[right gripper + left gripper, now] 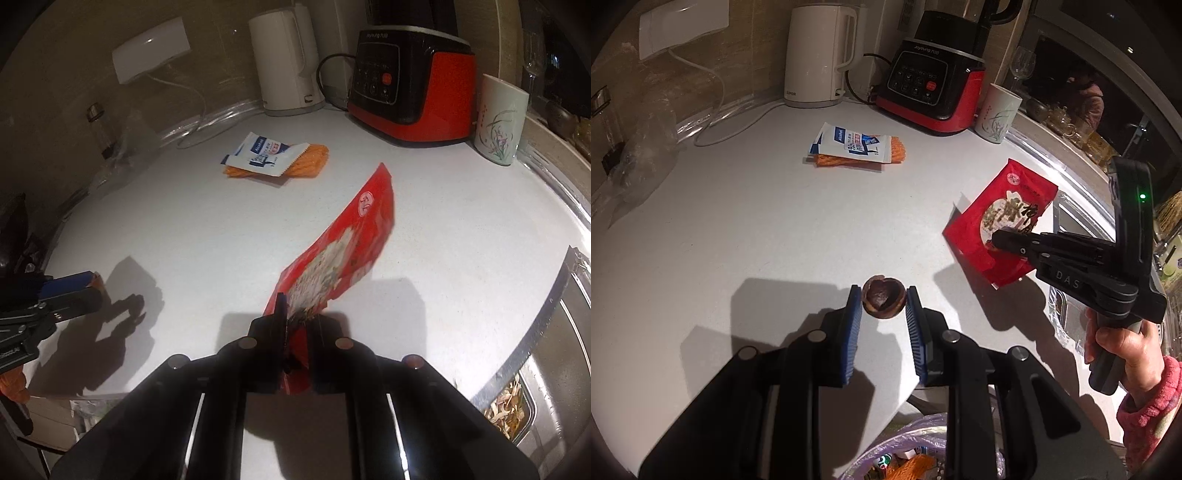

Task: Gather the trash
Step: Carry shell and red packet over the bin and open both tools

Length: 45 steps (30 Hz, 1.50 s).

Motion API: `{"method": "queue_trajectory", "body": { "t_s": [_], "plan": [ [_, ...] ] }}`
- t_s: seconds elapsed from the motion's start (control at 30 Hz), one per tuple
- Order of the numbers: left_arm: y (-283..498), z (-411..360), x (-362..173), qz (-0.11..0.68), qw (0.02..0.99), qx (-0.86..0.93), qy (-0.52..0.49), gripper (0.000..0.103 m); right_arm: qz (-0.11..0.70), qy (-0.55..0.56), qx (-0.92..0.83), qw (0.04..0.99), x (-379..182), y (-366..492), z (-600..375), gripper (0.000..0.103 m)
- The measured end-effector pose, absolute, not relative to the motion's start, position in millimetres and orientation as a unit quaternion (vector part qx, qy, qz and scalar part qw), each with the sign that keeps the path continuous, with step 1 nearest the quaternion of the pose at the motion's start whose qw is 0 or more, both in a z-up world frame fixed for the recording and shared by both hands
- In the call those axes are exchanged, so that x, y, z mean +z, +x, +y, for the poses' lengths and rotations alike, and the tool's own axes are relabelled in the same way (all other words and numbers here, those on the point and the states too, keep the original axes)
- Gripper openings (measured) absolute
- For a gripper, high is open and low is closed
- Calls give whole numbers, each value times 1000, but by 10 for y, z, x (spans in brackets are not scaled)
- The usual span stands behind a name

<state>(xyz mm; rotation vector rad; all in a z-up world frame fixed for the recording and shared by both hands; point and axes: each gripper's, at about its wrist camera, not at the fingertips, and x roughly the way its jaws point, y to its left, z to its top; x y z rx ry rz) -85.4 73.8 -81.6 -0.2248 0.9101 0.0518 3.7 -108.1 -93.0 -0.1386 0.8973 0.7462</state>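
My left gripper [882, 301] is clenched on one brown nut shell [884, 301], which sits between the two blue pads [851, 332] and is lifted a little above the white counter [757, 229]. My right gripper [300, 325] is clamped on one red snack bag [340, 254]; the bag's near end is pinched between the two black fingers, and the rest of it stands up, tilted away from me, off the counter. In the left wrist view I see the same bag [1001, 221] with the right gripper [999, 236] biting its lower part, and my hand [1123, 343] in a pink sleeve [1148, 413] holding the handle.

Still on the counter, well apart from both grippers, lies one small pile: one white and blue wipe packet [851, 144] on top of one orange wrapper [857, 158]. Behind it, along the wall, I count one white kettle [820, 55], one black and red blender base [934, 85] and one white cup [997, 112] with a flower drawing. Below the counter edge, close under my left gripper, there is one bin with a purple bag [923, 424], and some trash is already inside.
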Motion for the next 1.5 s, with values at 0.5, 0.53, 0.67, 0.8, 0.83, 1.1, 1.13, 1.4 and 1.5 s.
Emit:
{"method": "queue_trajectory", "body": {
  "t_s": [0.5, 0.53, 0.67, 0.8, 0.83, 1.1, 1.13, 1.4, 1.5],
  "plan": [
    [-2241, 302, -852, 450, 887, -61, -86, 24, 441, -48, 334, 832, -834, -2364, -1483, 11],
    [-2339, 289, -876, 453, 885, -67, -84, 24, 451, -45, 329, 828, -923, -2489, -1494, 11],
    [-2667, 229, -1009, 467, 877, -83, -75, 24, 494, -44, 307, 812, -1358, -2850, -1469, 11],
    [-2885, 159, -1164, 484, 868, -92, -60, 24, 534, -60, 290, 792, -1880, -3017, -1344, 11],
    [-2922, 142, -1206, 488, 866, -93, -56, 24, 541, -62, 287, 788, -1994, -3029, -1314, 11],
    [-3100, 52, -1465, 512, 850, -111, -44, 24, 579, -91, 255, 769, -2601, -3022, -1178, 11],
    [-3116, 41, -1493, 514, 850, -112, -41, 24, 581, -93, 253, 768, -2634, -3029, -1174, 11],
    [-3152, -11, -1700, 532, 838, -119, -36, 24, 588, -109, 236, 766, -2795, -3089, -1138, 11],
    [-3137, -13, -1748, 537, 834, -120, -34, 24, 601, -133, 229, 754, -2933, -3095, -1061, 30]
  ]
}}
